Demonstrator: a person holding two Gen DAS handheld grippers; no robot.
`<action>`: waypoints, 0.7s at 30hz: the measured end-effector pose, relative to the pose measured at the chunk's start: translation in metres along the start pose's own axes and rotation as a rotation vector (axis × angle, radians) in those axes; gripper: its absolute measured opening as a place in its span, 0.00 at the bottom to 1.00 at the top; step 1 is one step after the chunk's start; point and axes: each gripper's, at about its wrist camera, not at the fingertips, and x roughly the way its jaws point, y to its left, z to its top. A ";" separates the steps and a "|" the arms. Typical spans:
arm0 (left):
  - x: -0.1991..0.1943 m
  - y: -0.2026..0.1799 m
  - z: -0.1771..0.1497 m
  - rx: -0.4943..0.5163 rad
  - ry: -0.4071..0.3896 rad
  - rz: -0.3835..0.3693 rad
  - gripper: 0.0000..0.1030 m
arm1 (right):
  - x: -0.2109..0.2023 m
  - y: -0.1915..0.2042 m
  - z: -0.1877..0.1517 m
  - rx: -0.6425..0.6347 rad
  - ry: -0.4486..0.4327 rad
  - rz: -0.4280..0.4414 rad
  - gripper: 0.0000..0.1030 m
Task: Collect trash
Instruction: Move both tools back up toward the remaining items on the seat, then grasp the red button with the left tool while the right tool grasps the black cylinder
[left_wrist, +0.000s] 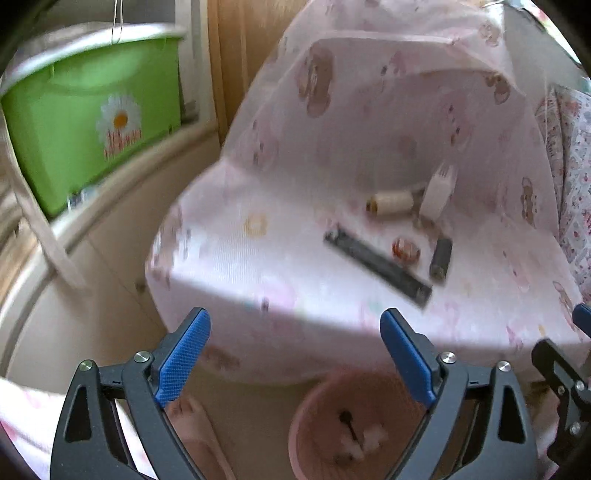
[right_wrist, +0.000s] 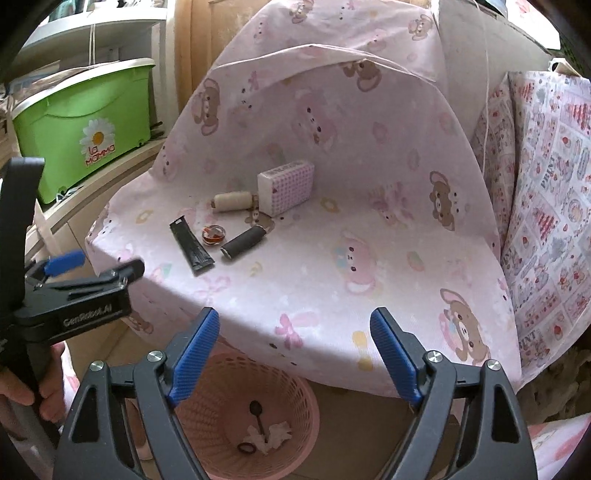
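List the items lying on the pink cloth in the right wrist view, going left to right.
Black sachet → orange-brown candy wrapper → cream thread spool → dark thread spool → checked tissue pack.

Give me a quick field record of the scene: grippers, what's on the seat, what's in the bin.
left gripper: open, empty, above the seat's front edge
right gripper: open, empty, over the basket
seat cover: pink bear-print cloth
on seat: black wrapper, orange-brown wrapper, dark spool, cream spool, checked tissue pack
pink basket: on the floor below the seat's front edge; holds a black spoon, white crumpled paper, a dark ring
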 end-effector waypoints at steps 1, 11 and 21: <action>0.002 -0.006 0.004 0.029 -0.005 -0.006 0.89 | 0.002 -0.001 0.001 0.001 0.000 -0.007 0.83; 0.025 -0.041 0.037 0.103 0.014 -0.144 0.56 | 0.019 -0.023 0.015 0.063 0.011 -0.058 0.83; 0.051 -0.061 0.053 0.053 0.086 -0.237 0.43 | 0.030 -0.038 0.019 0.104 0.048 -0.050 0.83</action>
